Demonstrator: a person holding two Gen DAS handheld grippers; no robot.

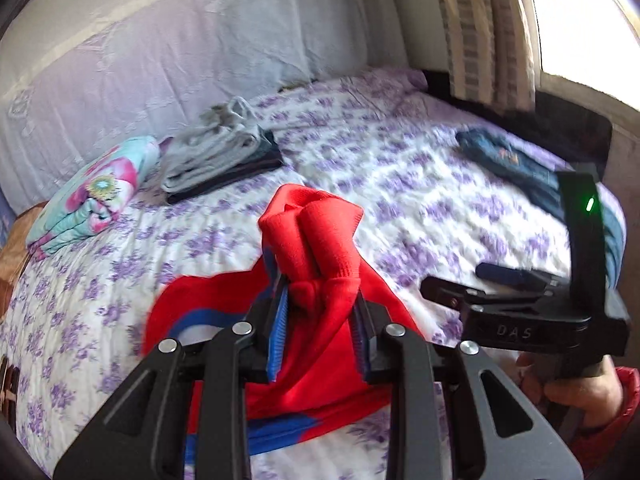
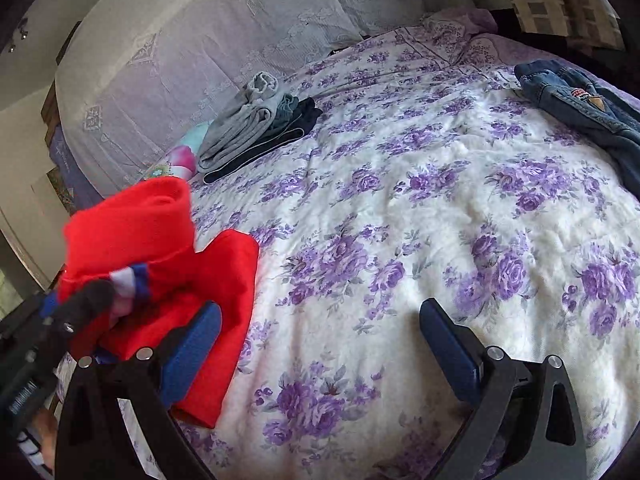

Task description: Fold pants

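Red pants [image 1: 320, 240], left wrist view: bunched at frame centre, clamped in the left gripper [image 1: 320, 312] and lifted off the floral bed [image 1: 400, 168] for folding. Right wrist view: right gripper [image 2: 320, 344] gaped wide and empty at lower centre; pants at left, folded stack [image 2: 256, 128] beyond.

Left wrist view: looks forward and downward along the left gripper [image 1: 320, 312], close over the floral bedspread [image 1: 400, 184], toward the draped headboard [image 1: 160, 48].
Right wrist view: same downward tilt along the right gripper [image 2: 320, 340], just above the bedspread [image 2: 400, 208].
Shared: folded clothes stack [image 1: 216, 152] [image 2: 248, 128], jeans [image 1: 516, 164] [image 2: 580, 108], red pants [image 1: 316, 240] [image 2: 160, 248].
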